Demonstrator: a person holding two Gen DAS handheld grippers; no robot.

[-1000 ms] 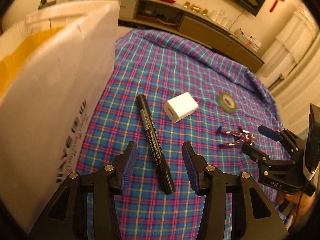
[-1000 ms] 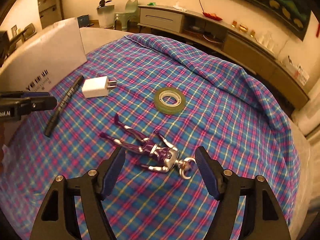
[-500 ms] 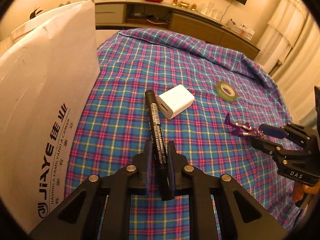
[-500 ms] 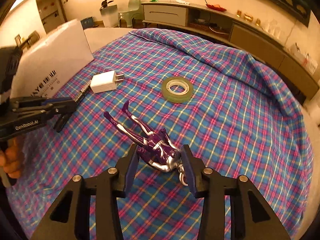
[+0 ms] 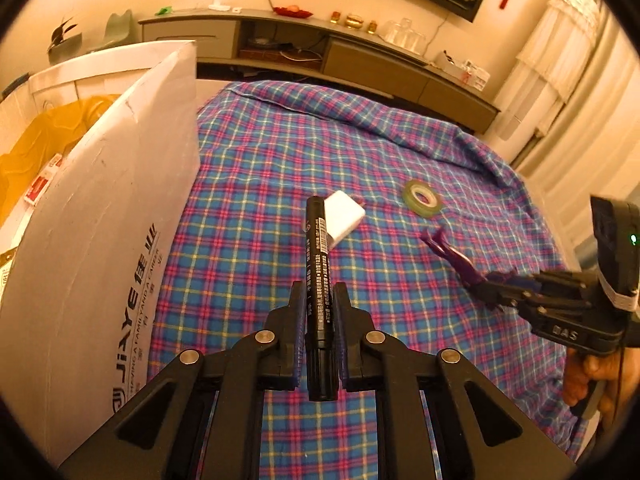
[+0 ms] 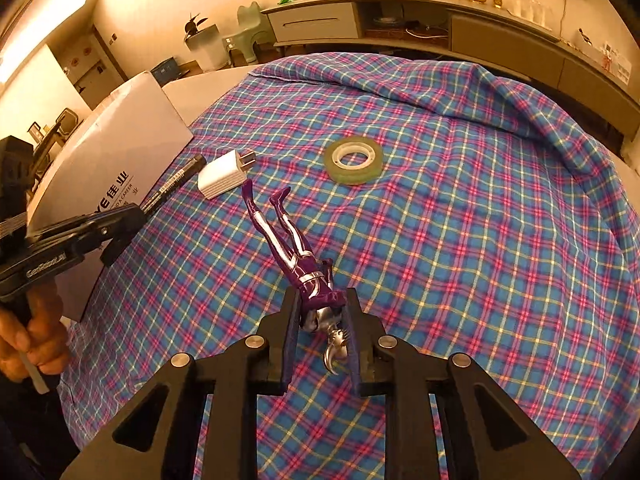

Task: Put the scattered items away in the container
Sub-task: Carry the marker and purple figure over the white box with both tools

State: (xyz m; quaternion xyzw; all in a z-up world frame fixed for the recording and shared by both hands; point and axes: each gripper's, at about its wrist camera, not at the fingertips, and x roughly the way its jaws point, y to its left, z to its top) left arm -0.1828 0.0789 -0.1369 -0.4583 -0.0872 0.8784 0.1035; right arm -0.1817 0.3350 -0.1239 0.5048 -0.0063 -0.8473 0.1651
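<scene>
Plaid cloth (image 5: pixel 248 184) in blue and pink covers the counter, with a long sideboard against the far wall. From the left wrist view, the left gripper (image 5: pixel 318 312) is clamped on a black marker (image 5: pixel 318 276), gripped low on its barrel so most of the pen sticks out ahead, tip toward a white charger (image 5: pixel 344 220) lying on the cloth. A big white cardboard box (image 5: pixel 100 240), the container, stands just to the left, its open top showing yellow filling. A green tape roll (image 5: pixel 422 198) lies farther off. At the right edge, the right gripper (image 5: pixel 496 286) pinches a purple figure (image 5: pixel 452 256).

From the right wrist view, the right gripper (image 6: pixel 322 320) has its jaws closing on the purple figure (image 6: pixel 292 248), pads against the torso, silver head between the fingers, legs pointing away toward the charger (image 6: pixel 224 178). The tape roll (image 6: pixel 354 160) sits beyond, untouched. The left gripper (image 6: pixel 132 218) shows at left holding the marker (image 6: pixel 172 188) beside the box (image 6: pixel 108 160).

Both pickups look secured, so the step in hand is grasp-and-lift. Next, each hand probably needs to rise clear of the cloth and swing over the box rim before letting go; the long marker wants room to clear the wall. Charger and tape remain to collect.
</scene>
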